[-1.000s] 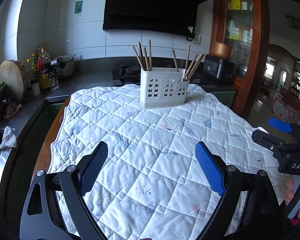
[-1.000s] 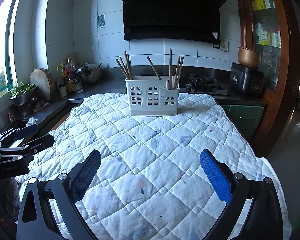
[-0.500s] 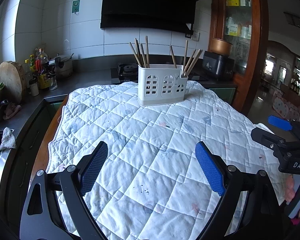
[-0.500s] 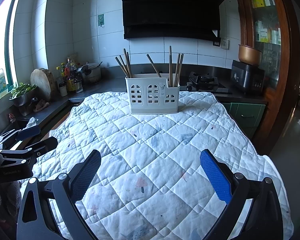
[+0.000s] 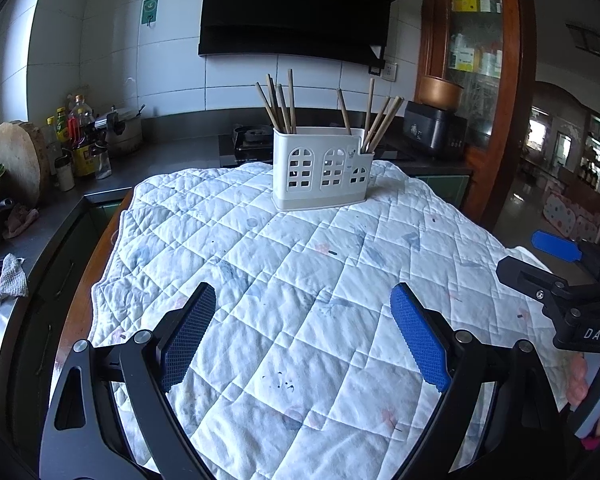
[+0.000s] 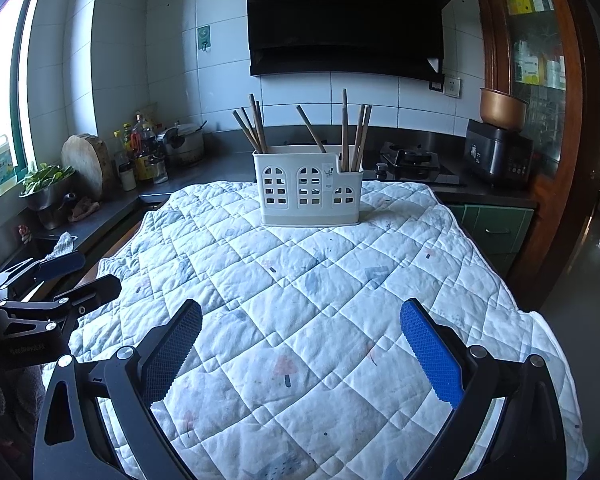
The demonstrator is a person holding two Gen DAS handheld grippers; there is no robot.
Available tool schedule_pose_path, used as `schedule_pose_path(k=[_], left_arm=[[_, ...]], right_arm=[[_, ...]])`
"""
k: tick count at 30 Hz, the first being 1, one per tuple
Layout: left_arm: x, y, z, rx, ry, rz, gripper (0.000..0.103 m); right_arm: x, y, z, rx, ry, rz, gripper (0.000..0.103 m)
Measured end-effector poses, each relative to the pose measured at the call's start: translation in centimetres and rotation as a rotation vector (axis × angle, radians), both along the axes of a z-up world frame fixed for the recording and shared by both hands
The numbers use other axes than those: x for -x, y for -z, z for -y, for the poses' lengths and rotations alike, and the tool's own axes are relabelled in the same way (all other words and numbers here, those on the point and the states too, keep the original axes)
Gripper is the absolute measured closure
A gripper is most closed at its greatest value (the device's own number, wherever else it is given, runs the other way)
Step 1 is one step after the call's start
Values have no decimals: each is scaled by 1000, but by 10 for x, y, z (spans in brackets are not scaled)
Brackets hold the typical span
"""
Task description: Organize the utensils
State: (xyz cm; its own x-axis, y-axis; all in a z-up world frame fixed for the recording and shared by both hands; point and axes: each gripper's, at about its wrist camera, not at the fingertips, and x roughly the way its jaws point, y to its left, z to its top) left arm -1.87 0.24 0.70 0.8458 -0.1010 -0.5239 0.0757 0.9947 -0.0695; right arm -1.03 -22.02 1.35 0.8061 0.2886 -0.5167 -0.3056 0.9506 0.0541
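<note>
A white plastic utensil holder with arched cut-outs stands upright at the far end of the quilted white cloth; it also shows in the right wrist view. Several wooden chopsticks stand in its compartments, seen too in the right wrist view. My left gripper is open and empty over the near part of the cloth. My right gripper is open and empty, also well short of the holder. The right gripper shows at the left view's right edge, the left gripper at the right view's left edge.
A dark counter runs behind and to the left with bottles, a wooden chopping board, a bowl of greens and a gas hob. A rice cooker and wooden cabinet stand at right. The cloth's edges drop off left and right.
Both grippers have drawn back slightly and tilted, so the holder sits a little farther and lower in view. Both stay open and empty.
</note>
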Motion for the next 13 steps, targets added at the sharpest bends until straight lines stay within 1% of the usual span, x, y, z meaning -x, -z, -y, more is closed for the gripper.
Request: schedule_pose_path(k=[5, 13], left_arm=[[0, -2, -3, 2, 1, 10, 14], [-2, -1, -4, 15, 4, -3, 14]], right_arm=[[-1, 0, 0, 0, -2, 0, 7], [-2, 0, -1, 0, -2, -1, 7]])
